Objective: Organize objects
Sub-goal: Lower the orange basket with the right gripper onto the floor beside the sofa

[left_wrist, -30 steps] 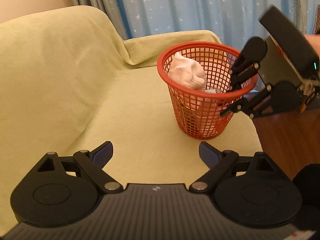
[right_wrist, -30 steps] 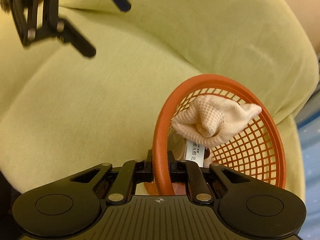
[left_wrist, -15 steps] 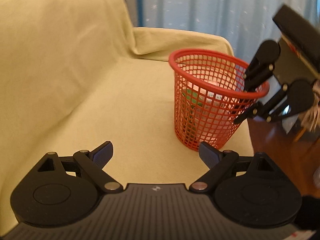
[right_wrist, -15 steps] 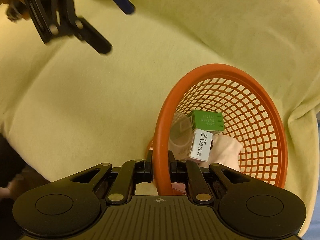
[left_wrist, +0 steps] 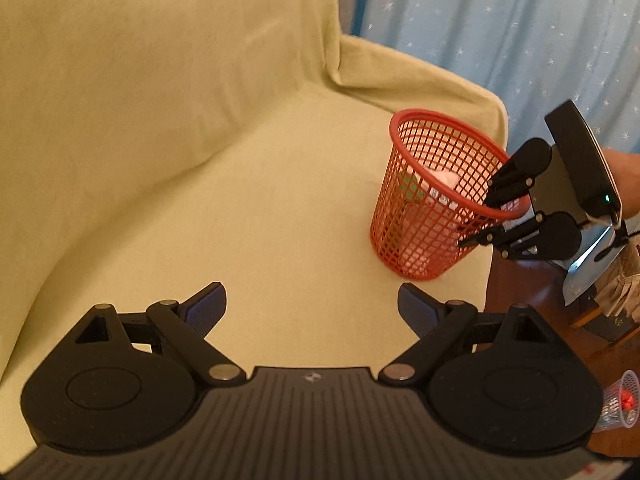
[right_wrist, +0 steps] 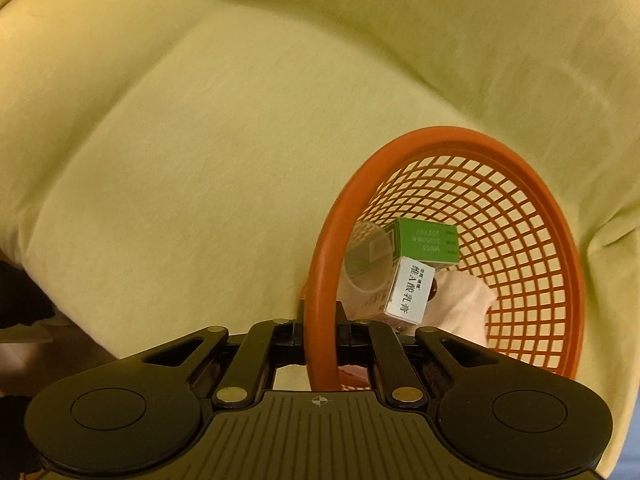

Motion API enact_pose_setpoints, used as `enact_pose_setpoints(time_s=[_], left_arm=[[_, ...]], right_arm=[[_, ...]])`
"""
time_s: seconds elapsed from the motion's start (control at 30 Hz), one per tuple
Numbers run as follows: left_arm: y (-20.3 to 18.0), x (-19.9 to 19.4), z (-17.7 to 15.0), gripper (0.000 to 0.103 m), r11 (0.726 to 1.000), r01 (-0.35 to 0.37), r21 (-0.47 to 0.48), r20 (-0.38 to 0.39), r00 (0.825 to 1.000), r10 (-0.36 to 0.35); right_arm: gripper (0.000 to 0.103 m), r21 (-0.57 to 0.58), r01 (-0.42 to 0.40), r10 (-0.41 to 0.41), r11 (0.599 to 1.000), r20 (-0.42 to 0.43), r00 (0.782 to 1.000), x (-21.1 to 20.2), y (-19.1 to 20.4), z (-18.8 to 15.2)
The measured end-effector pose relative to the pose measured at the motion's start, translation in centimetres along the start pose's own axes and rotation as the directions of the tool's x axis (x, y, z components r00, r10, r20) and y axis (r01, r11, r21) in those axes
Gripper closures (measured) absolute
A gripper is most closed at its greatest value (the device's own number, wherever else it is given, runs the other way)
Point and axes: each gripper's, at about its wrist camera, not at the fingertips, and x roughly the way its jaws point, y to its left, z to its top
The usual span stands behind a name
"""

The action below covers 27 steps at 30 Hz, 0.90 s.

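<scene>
A red mesh basket point(left_wrist: 436, 200) stands on the yellow-green sofa cover point(left_wrist: 240, 184), near the seat's right edge. My right gripper point(left_wrist: 476, 222) grips its near rim, one finger inside and one outside, and the jaws are closing tighter on it. In the right wrist view the rim point(right_wrist: 320, 280) runs between the fingers of that gripper point(right_wrist: 320, 324). Inside lie a green box point(right_wrist: 424, 244), a white box point(right_wrist: 408, 294), a clear round tub point(right_wrist: 368, 264) and a pale sock point(right_wrist: 460, 308). My left gripper point(left_wrist: 310, 296) hovers open over the seat, holding nothing.
A blue starred curtain point(left_wrist: 500, 28) hangs behind the sofa. Wooden floor point(left_wrist: 532, 292) lies right of the seat edge, with a small clear mesh basket point(left_wrist: 620, 404) on it. The sofa back point(left_wrist: 160, 60) rises to the left.
The pale sock dropped from the top of the basket to its bottom, uncovering the boxes. My left gripper pulled back and rolled, leaving the basket smaller in its view.
</scene>
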Motion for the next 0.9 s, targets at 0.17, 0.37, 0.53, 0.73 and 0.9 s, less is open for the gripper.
enact_pose_setpoints(time_s=[0.17, 0.37, 0.53, 0.73, 0.9], left_arm=[[0.3, -0.3, -0.4, 0.013, 0.998, 0.018, -0.061, -0.051, 0.998, -0.021], [0.7, 0.0, -0.6, 0.013, 0.993, 0.023, -0.112, -0.089, 0.995, -0.033], [0.9, 0.0, -0.2, 0.013, 0.99, 0.021, -0.137, -0.1, 0.994, -0.035], [0.7, -0.4, 0.6, 0.013, 0.993, 0.017, -0.119, -0.106, 0.994, -0.029], [-0.5, -1.3, 1.4, 0.013, 0.993, 0.014, -0.121, -0.107, 0.994, -0.027]], right_arm=[[0.102, 0.022, -0.024, 0.025, 0.999, -0.011, 1.0, -2.0, -1.0, 0.0], [0.102, -0.001, -0.035, 0.035, 0.999, -0.032, 0.999, -3.2, -3.1, -0.1], [0.1, 0.037, -0.052, 0.054, 0.998, -0.051, 0.997, -2.3, -5.1, -0.1], [0.099, 0.052, -0.052, 0.056, 0.997, -0.073, 0.996, -1.9, -6.1, 1.4], [0.099, 0.047, -0.059, 0.062, 0.997, -0.068, 0.996, -3.4, -5.3, 0.9]])
